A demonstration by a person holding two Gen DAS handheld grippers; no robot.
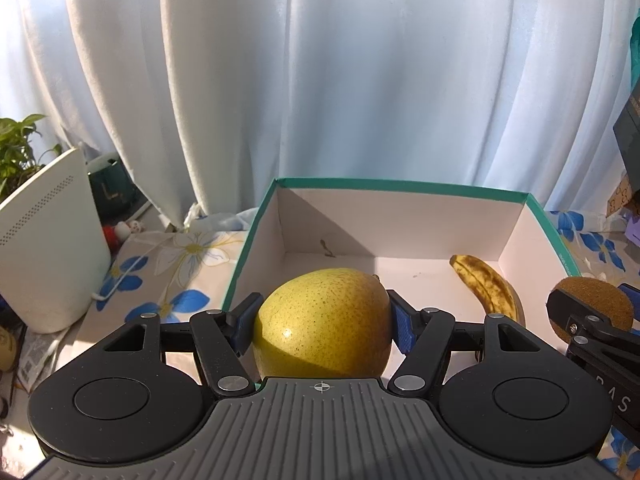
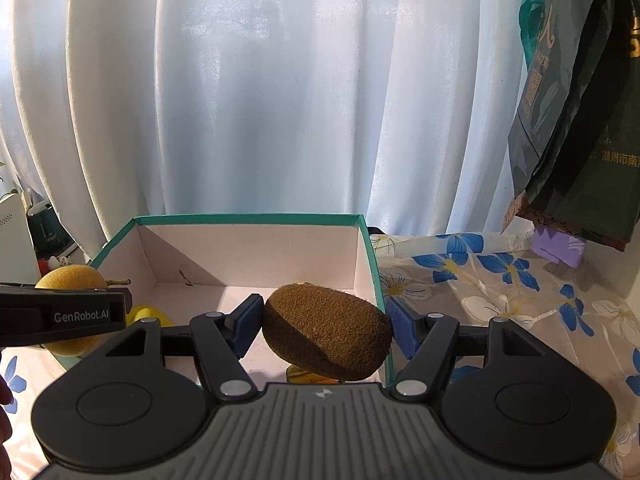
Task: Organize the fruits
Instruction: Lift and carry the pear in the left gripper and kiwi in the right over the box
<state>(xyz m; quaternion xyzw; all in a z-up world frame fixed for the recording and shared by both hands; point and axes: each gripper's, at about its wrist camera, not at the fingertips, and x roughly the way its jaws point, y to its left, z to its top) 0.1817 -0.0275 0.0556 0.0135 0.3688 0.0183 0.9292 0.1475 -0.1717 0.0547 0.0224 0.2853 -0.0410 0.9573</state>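
Your left gripper (image 1: 322,322) clamps the pear (image 1: 322,322) over the box (image 1: 400,186); your right gripper (image 2: 326,330) grips the kiwi (image 2: 326,330) above its right side, a banana (image 1: 486,286) lying inside.

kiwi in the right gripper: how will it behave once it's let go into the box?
The kiwi is egg-shaped and held tilted, so it will probably roll or rock on the flat floor of the box. Its fuzzy skin likely grips the right gripper pads well. It may be soft, so a hard squeeze could bruise it.
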